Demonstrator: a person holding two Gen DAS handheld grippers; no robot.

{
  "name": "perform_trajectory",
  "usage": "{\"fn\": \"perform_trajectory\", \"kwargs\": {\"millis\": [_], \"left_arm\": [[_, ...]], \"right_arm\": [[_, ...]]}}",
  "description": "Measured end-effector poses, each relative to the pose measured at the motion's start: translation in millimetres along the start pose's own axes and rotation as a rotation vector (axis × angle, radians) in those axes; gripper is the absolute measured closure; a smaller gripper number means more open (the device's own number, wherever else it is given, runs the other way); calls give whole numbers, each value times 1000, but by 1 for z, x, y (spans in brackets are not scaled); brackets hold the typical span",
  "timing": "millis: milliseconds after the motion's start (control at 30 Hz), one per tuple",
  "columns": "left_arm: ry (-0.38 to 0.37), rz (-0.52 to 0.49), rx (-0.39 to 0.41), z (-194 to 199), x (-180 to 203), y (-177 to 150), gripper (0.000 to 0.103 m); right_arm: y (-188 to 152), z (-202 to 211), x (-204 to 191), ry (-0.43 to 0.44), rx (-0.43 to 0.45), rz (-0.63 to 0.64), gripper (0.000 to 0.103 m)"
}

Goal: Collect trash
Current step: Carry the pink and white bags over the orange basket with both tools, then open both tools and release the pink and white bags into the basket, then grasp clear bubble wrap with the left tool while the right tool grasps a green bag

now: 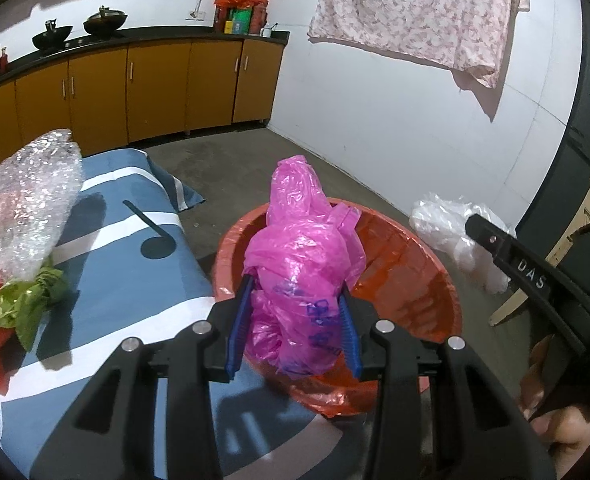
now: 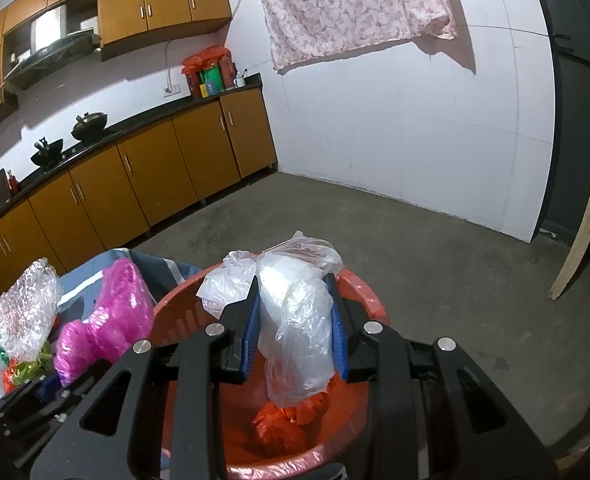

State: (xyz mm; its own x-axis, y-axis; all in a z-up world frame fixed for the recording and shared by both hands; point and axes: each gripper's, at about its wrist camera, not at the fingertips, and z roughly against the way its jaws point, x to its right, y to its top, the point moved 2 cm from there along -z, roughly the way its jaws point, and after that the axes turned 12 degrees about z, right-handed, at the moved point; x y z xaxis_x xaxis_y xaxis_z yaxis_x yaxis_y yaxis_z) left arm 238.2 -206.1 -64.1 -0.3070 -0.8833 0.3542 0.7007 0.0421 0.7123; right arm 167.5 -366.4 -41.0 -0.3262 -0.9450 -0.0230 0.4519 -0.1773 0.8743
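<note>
Left wrist view shows the left gripper [image 1: 295, 324] pinching a pink bag [image 1: 301, 256] over the red bin [image 1: 415, 264]; the right gripper [image 2: 295, 332] clamps a clear bag [image 2: 295, 320] above it; either light bag may cling to the blue pads or drift past the rim.

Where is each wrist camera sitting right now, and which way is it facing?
Left wrist: on the left gripper, aimed down over the red bin; it clamps the pink bag; the right gripper's finger and a hand show at right.
Right wrist: on the right gripper, above the bin's rim, clamping the clear bag.
Shared: bin, pink bag, bubble wrap, orange cabinets, hanging floral cloth.
</note>
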Motion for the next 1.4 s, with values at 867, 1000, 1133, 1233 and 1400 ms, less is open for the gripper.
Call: {"fn": "perform_trajectory", "kwargs": {"millis": [867, 1000, 1133, 1233, 1400], "left_arm": [[175, 57, 96, 63, -75, -8, 36], [244, 73, 158, 97, -104, -10, 36], [343, 96, 231, 136, -143, -10, 36], [424, 137, 272, 160, -177, -7, 36], [523, 261, 311, 190, -237, -1, 36]], "right_arm": [[-4, 7, -36, 116, 7, 109, 40], [-4, 13, -63, 172, -1, 154, 40], [-4, 20, -103, 262, -6, 224, 40], [-7, 25, -141, 343, -17, 274, 40], [-15, 24, -215, 500, -73, 345, 49]]}}
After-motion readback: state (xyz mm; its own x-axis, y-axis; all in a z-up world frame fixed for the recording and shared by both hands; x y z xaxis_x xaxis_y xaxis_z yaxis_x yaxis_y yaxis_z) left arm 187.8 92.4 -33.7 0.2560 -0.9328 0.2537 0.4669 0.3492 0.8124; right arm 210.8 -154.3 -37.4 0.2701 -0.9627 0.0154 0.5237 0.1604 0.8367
